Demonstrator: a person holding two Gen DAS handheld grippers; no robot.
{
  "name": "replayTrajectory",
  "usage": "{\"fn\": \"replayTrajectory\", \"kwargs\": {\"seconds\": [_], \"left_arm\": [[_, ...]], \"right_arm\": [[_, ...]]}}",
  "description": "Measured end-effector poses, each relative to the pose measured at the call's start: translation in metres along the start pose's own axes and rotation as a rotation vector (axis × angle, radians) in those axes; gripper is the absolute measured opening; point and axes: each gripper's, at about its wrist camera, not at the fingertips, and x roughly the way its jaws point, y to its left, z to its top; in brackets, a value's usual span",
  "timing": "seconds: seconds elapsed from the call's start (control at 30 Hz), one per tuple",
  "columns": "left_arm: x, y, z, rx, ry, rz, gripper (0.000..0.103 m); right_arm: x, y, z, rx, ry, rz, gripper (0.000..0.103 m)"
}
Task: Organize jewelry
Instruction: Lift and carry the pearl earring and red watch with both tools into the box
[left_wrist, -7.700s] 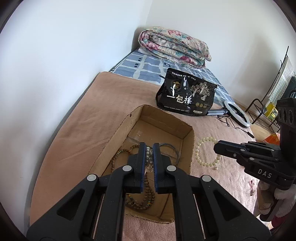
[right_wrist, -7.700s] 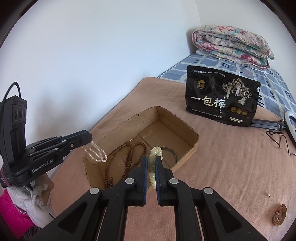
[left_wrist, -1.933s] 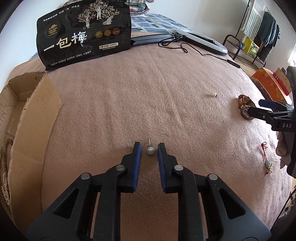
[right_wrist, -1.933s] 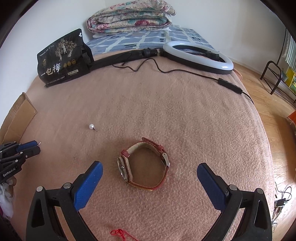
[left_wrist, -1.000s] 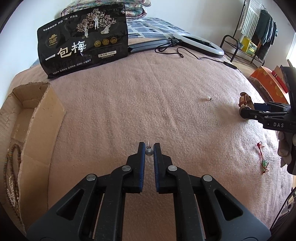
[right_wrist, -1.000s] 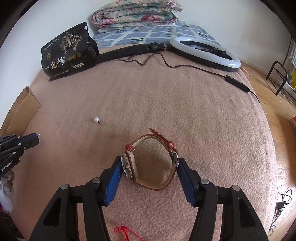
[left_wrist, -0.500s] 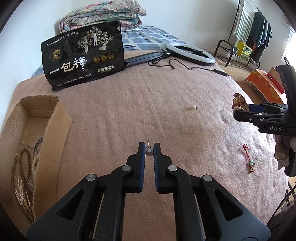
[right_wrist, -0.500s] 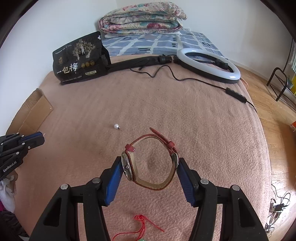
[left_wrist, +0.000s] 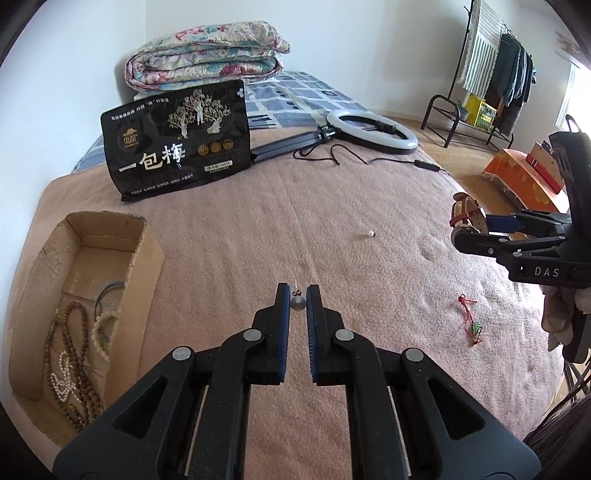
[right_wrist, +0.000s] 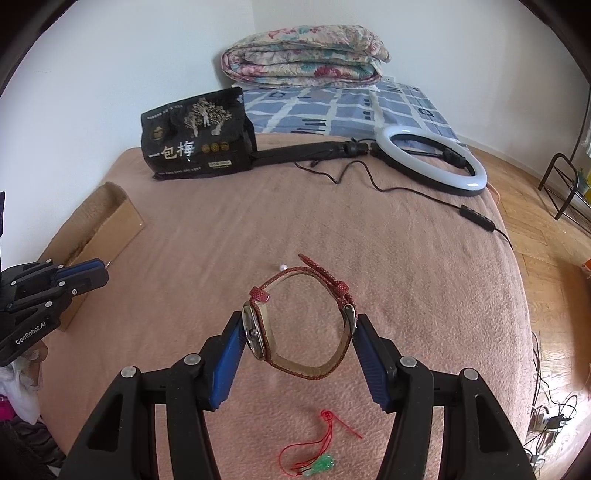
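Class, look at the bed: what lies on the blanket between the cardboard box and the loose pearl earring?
Nothing: in the left wrist view the blanket is bare between the cardboard box and the loose pearl earring.

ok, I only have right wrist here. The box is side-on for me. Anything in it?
Observer: Yes. The box holds brown bead strands, a pearl strand and a pale bracelet.
Operator: And the left fingers, are they holding anything? I only see a pin tip.
Observer: The left gripper is shut on a pearl stud, with its post sticking out past the fingertips.
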Motion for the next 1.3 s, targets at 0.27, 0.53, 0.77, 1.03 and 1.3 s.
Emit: {"fn": "replayTrajectory", "kwargs": {"seconds": [0.27,0.53,0.77,1.03,1.3], "left_arm": [[-0.030,0.006,0.002,-0.005,-0.044,0.006,0.007],[-0.055,0.017,0.001,-0.011,-0.080,0.019,0.007],[-0.075,0.038,0.000,-0.029,-0.107,0.041,0.007],[-0.092,0.068,-0.003,-0.061,-0.130,0.082,0.007],[-0.105,0.107,-0.008,-0.110,-0.146,0.128,0.007]], "right_arm": [[-0.023,0.026,0.007,-0.032,-0.036,0.024,0.060],[-0.037,0.054,0.017,-0.060,-0.058,0.056,0.060],[-0.039,0.082,0.026,-0.090,-0.065,0.082,0.060],[-0.033,0.116,0.037,-0.119,-0.072,0.119,0.060],[-0.023,0.154,0.049,-0.151,-0.076,0.160,0.060]]}}
